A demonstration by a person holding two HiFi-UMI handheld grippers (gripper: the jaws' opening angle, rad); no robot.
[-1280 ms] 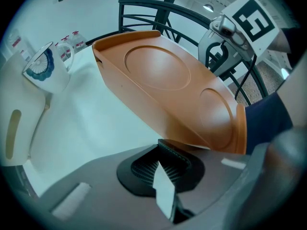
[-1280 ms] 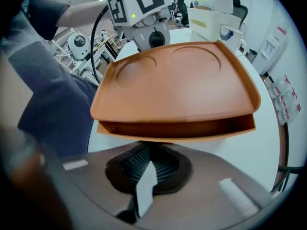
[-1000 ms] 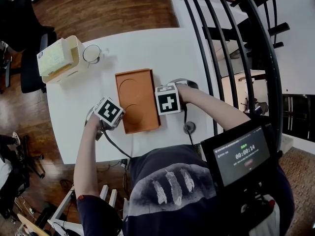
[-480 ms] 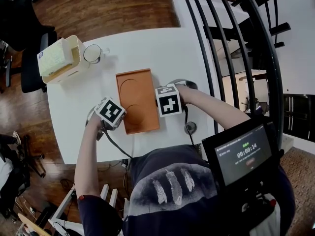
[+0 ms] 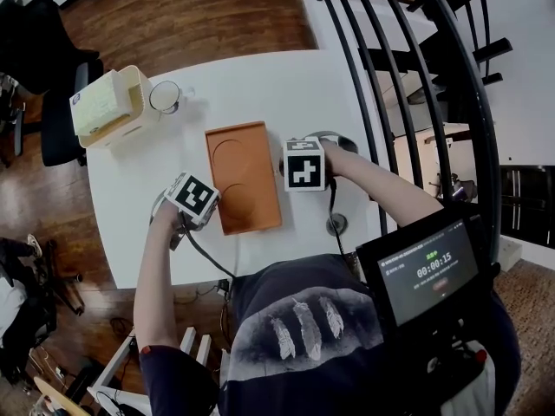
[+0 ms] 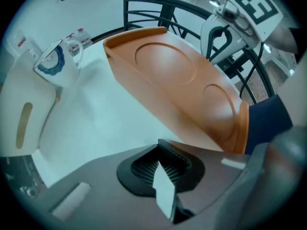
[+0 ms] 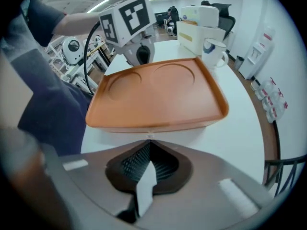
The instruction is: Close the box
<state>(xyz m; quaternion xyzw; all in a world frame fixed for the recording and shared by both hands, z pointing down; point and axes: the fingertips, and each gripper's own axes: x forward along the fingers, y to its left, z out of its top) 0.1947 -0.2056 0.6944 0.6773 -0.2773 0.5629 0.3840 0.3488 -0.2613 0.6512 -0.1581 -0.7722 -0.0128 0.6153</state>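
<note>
The orange box (image 5: 243,176) lies flat on the white table (image 5: 286,85), its top showing two round recesses. My left gripper (image 5: 211,206) is at the box's left long side near the front, jaws shut and empty. In the left gripper view the box (image 6: 177,80) runs away ahead and to the right of the shut tips (image 6: 158,142). My right gripper (image 5: 284,172) is at the box's right long side. Its tips (image 7: 149,140) are shut and empty, just short of the box's rim (image 7: 158,92).
A cream container (image 5: 108,107) and a white mug (image 5: 163,96) stand at the table's far left corner. A small round puck (image 5: 336,224) with a cable lies at the front right. A black railing (image 5: 408,76) rises along the right, with a timer screen (image 5: 429,271) below it.
My right gripper has shifted slightly to the right and farther back, away from the box's edge. The left gripper and the box have stayed put.
</note>
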